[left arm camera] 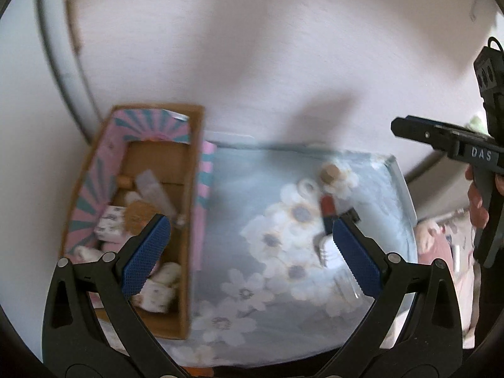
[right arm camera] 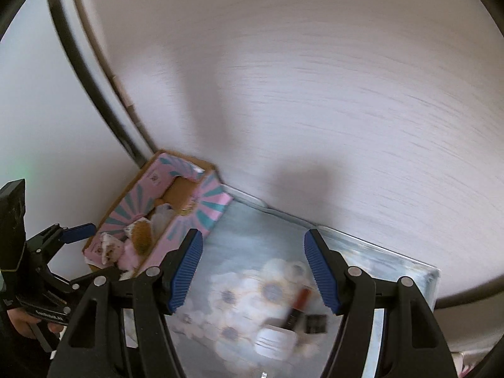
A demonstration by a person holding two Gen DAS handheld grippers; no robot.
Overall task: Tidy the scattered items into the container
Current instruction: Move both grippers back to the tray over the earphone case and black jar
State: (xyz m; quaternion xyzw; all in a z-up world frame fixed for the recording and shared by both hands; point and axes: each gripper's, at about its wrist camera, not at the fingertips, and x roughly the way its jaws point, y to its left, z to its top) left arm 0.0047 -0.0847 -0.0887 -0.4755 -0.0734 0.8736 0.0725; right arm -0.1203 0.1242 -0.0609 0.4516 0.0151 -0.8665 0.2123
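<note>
left wrist view, read from left to right: the pink-and-teal cardboard box [left arm camera: 138, 189] stands at the left on the flowered blue surface [left arm camera: 252, 252], already holding small wrapped packets and a round tan piece; the left gripper [left arm camera: 249, 258] hangs over the box's right wall with its blue pads spread wide and nothing between them. further right, a cluster of loose items lies on the flowers: a cork-topped bottle [left arm camera: 329, 173], a red lipstick [left arm camera: 327, 208] with its long axis running roughly away from the camera, a white ridged jar [left arm camera: 327, 252] just beside the right-hand pad, and a clear piece too blurred to name. at the far right edge the right gripper [left arm camera: 409, 129] comes in, held by a hand [left arm camera: 478, 201]. in the right wrist view, the other gripper shows at the far left beside the box [right arm camera: 163, 217]; then the right gripper [right arm camera: 252, 271] with its jaws standing apart, empty; then the lipstick [right arm camera: 299, 307], tilted, its long axis leaning up to the right, touching the white jar [right arm camera: 274, 340], with a small black cap [right arm camera: 316, 321] just beside. the cluster lies below and slightly right of the right gripper's open gap, and the box lies well apart to its left. by my reading the right hand is the nearer one to the loose items, the left nearer the box, so a pick would likely fall to the right, its pads closing across the lipstick's short side.
</note>
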